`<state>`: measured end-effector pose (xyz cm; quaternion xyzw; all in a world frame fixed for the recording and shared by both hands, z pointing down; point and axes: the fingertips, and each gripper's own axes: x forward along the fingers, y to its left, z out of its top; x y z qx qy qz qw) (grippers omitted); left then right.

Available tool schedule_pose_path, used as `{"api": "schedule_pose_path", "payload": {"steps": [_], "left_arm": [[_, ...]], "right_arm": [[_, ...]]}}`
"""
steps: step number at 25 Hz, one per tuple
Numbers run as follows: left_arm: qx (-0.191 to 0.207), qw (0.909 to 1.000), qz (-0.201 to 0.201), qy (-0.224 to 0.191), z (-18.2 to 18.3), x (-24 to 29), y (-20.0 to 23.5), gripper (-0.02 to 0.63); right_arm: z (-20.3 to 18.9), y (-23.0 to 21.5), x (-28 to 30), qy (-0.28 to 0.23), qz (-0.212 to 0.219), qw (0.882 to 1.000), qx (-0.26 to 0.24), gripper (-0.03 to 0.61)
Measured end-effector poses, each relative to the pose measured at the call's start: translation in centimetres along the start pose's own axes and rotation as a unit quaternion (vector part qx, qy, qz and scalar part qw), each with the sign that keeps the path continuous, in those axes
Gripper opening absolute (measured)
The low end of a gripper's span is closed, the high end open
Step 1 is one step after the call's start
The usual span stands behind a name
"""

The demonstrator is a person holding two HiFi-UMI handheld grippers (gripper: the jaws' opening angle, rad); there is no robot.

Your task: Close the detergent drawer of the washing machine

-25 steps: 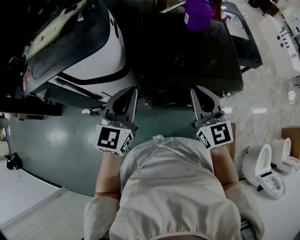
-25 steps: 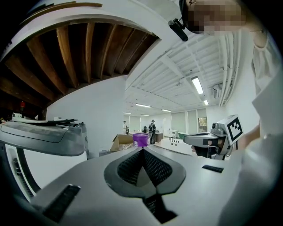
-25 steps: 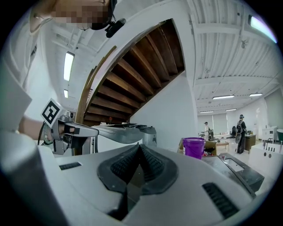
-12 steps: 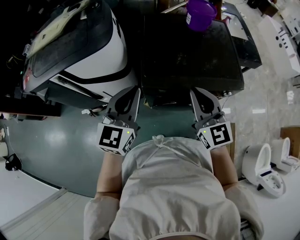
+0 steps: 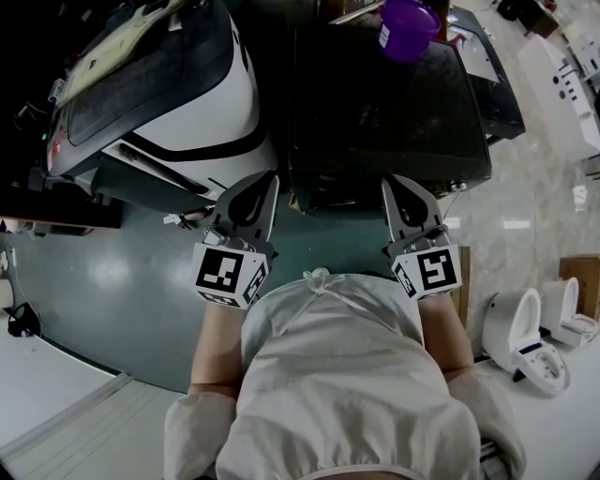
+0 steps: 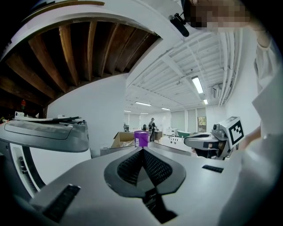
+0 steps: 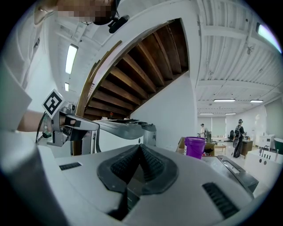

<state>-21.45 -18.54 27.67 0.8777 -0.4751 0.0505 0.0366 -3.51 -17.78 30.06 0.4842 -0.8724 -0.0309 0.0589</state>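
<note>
The dark washing machine (image 5: 384, 103) stands right in front of me, seen from above; its front edge is in shadow and I cannot make out the detergent drawer. My left gripper (image 5: 267, 180) is shut with nothing in it, its tip just before the machine's front left corner. My right gripper (image 5: 393, 181) is also shut with nothing held, its tip at the front edge further right. In the left gripper view the jaws (image 6: 142, 149) meet at the tip, and the right gripper view shows the same (image 7: 139, 145). Neither gripper touches the machine.
A purple cup (image 5: 409, 17) stands on the far side of the machine's top. A white and black machine (image 5: 159, 94) stands close at the left. Green floor (image 5: 112, 272) lies below left, white toilets (image 5: 525, 328) at the right. People stand far off in the hall (image 7: 239, 128).
Almost nothing: both grippers stay shut in the same place, and the head view has shifted very slightly.
</note>
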Motion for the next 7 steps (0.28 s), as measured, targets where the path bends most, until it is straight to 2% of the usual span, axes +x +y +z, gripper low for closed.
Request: {"api": "schedule_pose_path", "payload": {"steps": [7], "left_arm": [[0.005,1.0000,-0.002,0.006,-0.13,-0.59,-0.48,0.018]], "right_arm": [[-0.09,0.51,-0.35,0.002,-0.008,1.000,-0.002,0.002]]}}
